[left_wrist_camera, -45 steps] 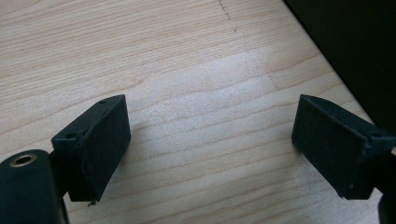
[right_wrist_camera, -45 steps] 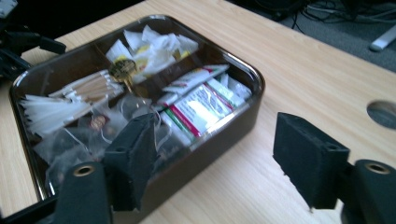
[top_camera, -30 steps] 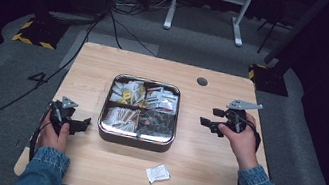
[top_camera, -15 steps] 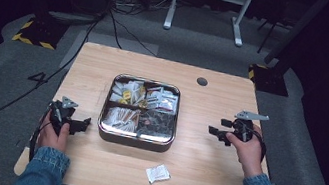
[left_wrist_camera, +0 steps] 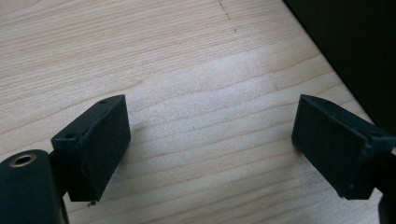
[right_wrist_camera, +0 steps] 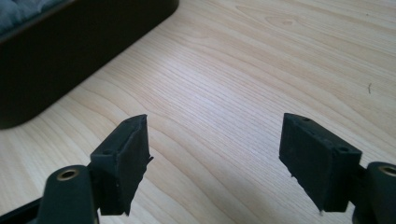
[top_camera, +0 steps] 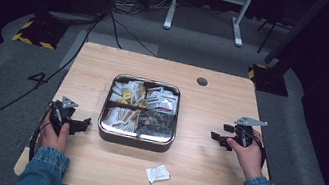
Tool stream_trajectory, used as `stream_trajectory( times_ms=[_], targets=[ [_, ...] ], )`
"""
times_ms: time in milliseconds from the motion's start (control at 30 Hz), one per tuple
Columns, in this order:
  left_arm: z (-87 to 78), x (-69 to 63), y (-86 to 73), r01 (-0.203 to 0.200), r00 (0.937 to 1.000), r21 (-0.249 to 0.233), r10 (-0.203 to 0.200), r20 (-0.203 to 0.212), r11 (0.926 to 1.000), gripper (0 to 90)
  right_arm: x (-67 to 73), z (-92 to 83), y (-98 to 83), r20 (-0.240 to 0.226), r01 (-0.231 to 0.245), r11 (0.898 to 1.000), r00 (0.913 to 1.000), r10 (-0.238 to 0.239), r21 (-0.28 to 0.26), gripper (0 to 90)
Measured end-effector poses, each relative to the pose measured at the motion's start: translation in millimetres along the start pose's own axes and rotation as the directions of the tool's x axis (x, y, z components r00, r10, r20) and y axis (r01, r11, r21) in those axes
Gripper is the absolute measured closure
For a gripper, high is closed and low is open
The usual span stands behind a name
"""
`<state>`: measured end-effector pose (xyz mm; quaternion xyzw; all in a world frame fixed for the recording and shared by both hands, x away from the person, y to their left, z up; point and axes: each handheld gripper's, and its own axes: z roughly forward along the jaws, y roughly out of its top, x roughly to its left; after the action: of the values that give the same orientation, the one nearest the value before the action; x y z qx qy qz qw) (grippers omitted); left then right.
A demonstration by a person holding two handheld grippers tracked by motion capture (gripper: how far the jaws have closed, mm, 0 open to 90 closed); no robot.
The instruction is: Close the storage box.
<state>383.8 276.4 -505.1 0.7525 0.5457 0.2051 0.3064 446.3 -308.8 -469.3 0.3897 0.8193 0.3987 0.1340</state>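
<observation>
With both the left gripper (top_camera: 80,124) and right gripper (top_camera: 216,136) gaping empty, either might nudge the tray (top_camera: 134,139) or miss the packet (top_camera: 158,173).

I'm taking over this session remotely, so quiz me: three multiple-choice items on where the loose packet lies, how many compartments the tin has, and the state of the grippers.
1. Where does the small white packet lie?
A. inside the tin
B. on the table, near the person's edge
C. between the right gripper's jaws

2. How many compartments has the square metal tin?
A. two
B. four
C. six

3. How do the jaws of the left gripper and right gripper stand?
A. both open, empty
B. both shut
C. left shut on a packet

Key: 1 B, it lies on bare wood below the tin; 2 B, dividers make four sections; 3 A, only wood shows between each pair.
</observation>
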Motion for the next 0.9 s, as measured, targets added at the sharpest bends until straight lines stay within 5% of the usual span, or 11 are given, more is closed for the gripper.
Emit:
stream_trajectory(
  times_ms=[567,700,900],
  targets=[
    [0.4,-0.1,0.3,0.000,1.0000,0.000,0.000,0.002,1.0000,11.5,-4.6,15.8,-24.5,0.020,0.047,0.998,0.9987,-0.047,0.030,21.5],
    [0.4,-0.2,0.3,0.000,1.0000,-0.001,0.000,0.001,1.0000,11.5,-2.7,22.9,-26.9,0.031,0.103,0.994,0.9941,-0.104,0.047,11.8],
    [0.4,-0.2,0.2,0.000,1.0000,-0.001,0.000,0.001,1.0000,11.5,-1.3,25.7,-25.6,0.022,0.111,0.992,0.9934,-0.113,0.061,6.4]
  ],
)
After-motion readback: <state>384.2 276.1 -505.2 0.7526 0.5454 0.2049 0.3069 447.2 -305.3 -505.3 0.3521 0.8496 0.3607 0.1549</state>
